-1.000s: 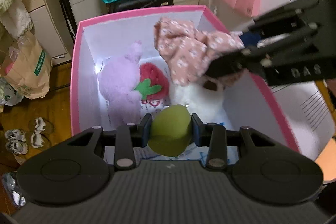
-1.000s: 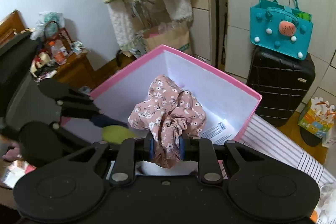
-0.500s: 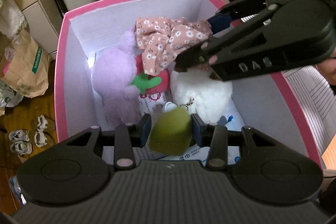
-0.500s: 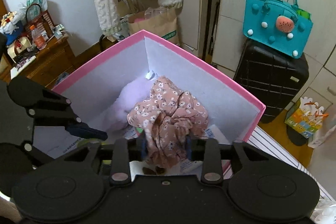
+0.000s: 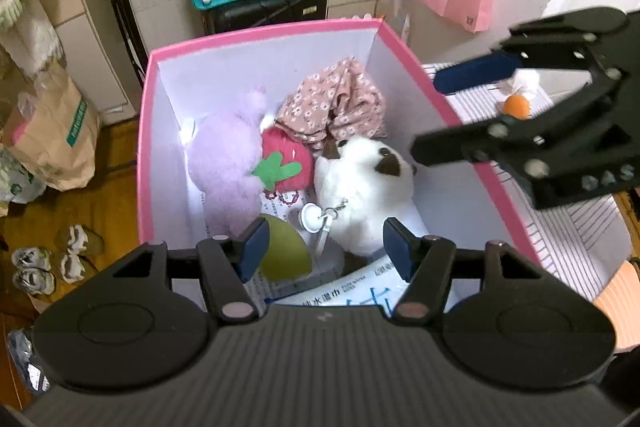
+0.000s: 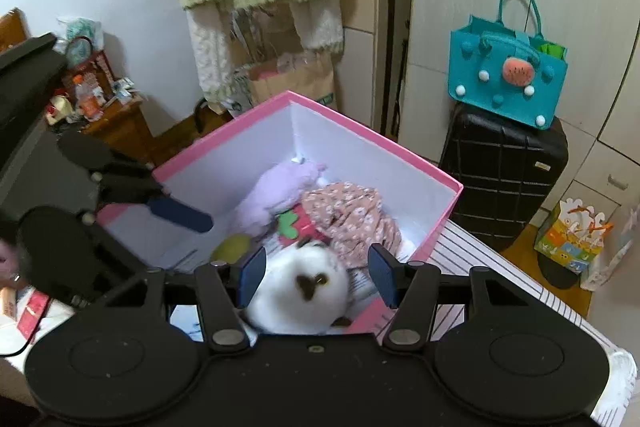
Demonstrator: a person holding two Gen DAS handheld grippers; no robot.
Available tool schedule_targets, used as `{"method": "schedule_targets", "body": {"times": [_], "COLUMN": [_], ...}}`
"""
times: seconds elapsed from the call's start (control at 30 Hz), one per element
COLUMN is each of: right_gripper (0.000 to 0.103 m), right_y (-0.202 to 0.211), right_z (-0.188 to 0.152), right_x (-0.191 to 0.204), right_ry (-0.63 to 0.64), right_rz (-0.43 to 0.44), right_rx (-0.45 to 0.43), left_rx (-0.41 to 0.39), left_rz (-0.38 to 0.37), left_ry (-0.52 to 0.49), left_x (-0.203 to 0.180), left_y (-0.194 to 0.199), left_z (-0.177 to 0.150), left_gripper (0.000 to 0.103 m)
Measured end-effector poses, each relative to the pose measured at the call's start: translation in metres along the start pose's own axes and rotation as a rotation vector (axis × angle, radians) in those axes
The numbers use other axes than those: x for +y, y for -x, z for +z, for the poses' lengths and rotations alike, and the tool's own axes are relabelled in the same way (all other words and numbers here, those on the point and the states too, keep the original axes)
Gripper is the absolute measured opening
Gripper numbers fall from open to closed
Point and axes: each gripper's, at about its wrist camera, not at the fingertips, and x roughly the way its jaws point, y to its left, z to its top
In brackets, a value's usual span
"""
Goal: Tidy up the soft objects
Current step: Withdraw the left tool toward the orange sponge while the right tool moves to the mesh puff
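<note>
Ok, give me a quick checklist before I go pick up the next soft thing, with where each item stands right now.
1. Left claw open, empty: ok.
2. Right claw open, empty: ok.
3. Floral cloth inside the pink box: ok.
4. Green toy released, lying in the box: ok.
5. Claws apart from each other: ok.
6. More soft things waiting outside the box: cannot tell.

Pink box (image 5: pixel 144 155): matt card outside, smooth white inside. Purple plush (image 5: pixel 224 155) & white plush (image 5: pixel 360 187) fluffy pile; strawberry plush (image 5: pixel 286 163) w/ flat felt leaf. Floral cloth (image 5: pixel 336 107) thin, crumpled. Green ball (image 5: pixel 284 251) smooth, matt. Left gripper (image 5: pixel 326 247) & right gripper (image 6: pixel 316 273): matt black plastic, blue pads, metal pins. Teal bag (image 6: pixel 508 83) felt. Suitcase (image 6: pixel 504 171) hard, ribbed, semi-gloss. Floor (image 5: pixel 112 195) glossy wood
</note>
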Motion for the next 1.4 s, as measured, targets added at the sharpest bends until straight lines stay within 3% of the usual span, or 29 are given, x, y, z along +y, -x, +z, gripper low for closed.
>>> {"method": "schedule_targets", "body": {"times": [0.27, 0.73, 1.07, 1.4], "right_gripper": [0.062, 0.062, 0.064, 0.065], "right_y": [0.049, 0.114, 0.154, 0.165], "right_z": [-0.021, -0.054, -0.088, -0.135], "right_x": [0.017, 0.043, 0.044, 0.024], "right_ry": [-0.019, 0.015, 0.012, -0.037], "right_rz": [0.064, 0.064, 0.021, -0.021], "right_rx": [-0.045, -0.069, -0.097, -0.079], "left_rx": [-0.033, -0.066, -0.069, -0.082], "left_rz": [-0.003, -0.02, -0.05, -0.095], "left_ry": [-0.062, -0.152, -0.191, -0.21], "left_x": [-0.023, -0.068, -0.095, -0.13], "left_y": [0.041, 0.097, 0.11, 0.102], "left_z": [-0.008, -0.027, -0.04, -0.048], "left_gripper": [0.063, 0.065, 0.066, 0.067]}}
